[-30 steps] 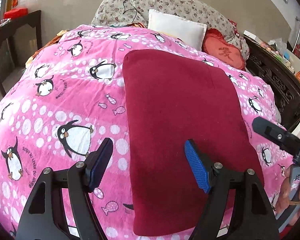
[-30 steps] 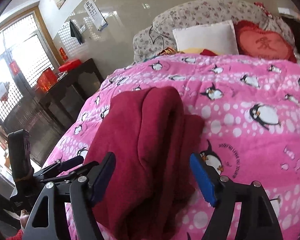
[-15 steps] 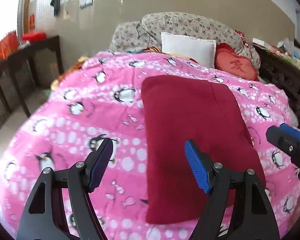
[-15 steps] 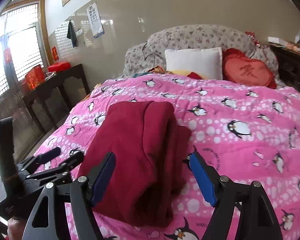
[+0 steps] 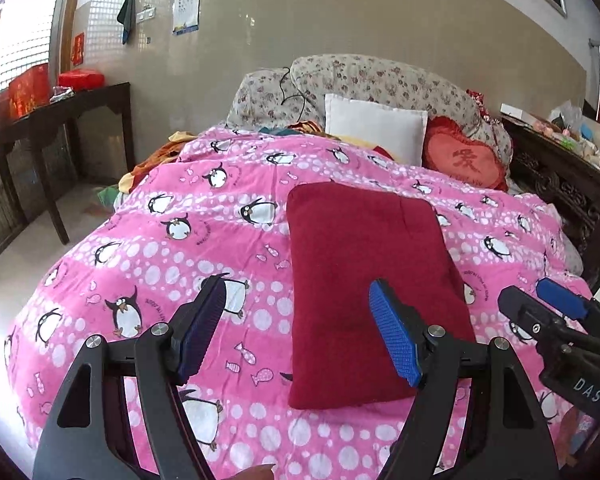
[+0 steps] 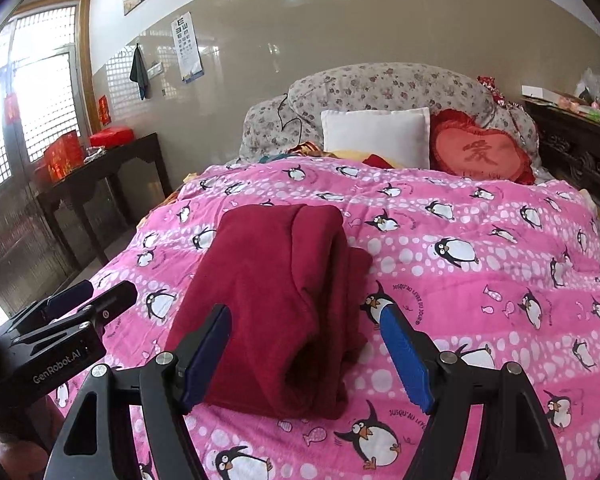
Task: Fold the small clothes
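Note:
A dark red garment (image 5: 364,280) lies folded into a rectangle on the pink penguin quilt (image 5: 204,240). In the right wrist view the garment (image 6: 276,300) shows stacked layers along its right edge. My left gripper (image 5: 300,332) is open and empty, held above the quilt near the garment's front left. My right gripper (image 6: 304,356) is open and empty, held back above the garment's near end. Each gripper also shows in the other's view: the right one (image 5: 556,312) and the left one (image 6: 84,300).
A white pillow (image 5: 374,132), a red heart cushion (image 5: 464,162) and a floral bolster (image 5: 364,84) lie at the bed's head. A dark side table (image 5: 60,112) with red boxes stands left. A carved dark wooden cabinet (image 5: 560,184) runs along the right.
Both grippers have pulled back and risen from the garment, so more of the bed and room shows. The garment has stayed in place, folded.

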Motion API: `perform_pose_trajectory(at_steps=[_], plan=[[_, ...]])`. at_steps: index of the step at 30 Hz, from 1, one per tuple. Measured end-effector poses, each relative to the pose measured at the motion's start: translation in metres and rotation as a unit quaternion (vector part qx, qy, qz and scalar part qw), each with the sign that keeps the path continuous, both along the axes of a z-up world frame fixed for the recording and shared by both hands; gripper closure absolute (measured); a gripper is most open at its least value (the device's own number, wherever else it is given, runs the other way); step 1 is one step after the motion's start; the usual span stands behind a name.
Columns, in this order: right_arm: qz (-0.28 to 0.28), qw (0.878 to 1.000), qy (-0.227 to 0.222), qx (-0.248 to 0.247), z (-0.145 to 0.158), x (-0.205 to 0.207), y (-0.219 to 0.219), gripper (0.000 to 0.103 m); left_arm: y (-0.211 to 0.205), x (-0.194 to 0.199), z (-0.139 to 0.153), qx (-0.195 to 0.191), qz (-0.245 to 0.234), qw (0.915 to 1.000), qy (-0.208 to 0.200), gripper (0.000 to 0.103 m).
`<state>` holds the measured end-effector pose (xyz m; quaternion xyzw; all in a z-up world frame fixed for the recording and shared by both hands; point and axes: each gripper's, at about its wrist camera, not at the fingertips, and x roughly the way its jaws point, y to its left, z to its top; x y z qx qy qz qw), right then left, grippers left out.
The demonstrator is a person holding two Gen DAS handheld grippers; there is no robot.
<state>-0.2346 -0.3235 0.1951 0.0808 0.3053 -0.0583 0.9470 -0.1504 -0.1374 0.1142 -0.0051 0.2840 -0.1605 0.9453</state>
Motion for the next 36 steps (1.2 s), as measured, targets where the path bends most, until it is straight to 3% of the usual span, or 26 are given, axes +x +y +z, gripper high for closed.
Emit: perform_pose_trajectory(at_steps=[12,36], plan=[[0.006,1.000,-0.003,0.006,-0.001,-0.001,0.010,0.028,-0.003,-0.014,0.002,0.022,-0.010,0.9994,-0.026,0.028],[0.016,1.000,0.004,0.015,-0.004,0.008,0.012,0.028,-0.003,-0.008,-0.002,0.019,-0.010,0.9992,-0.033,0.028]])
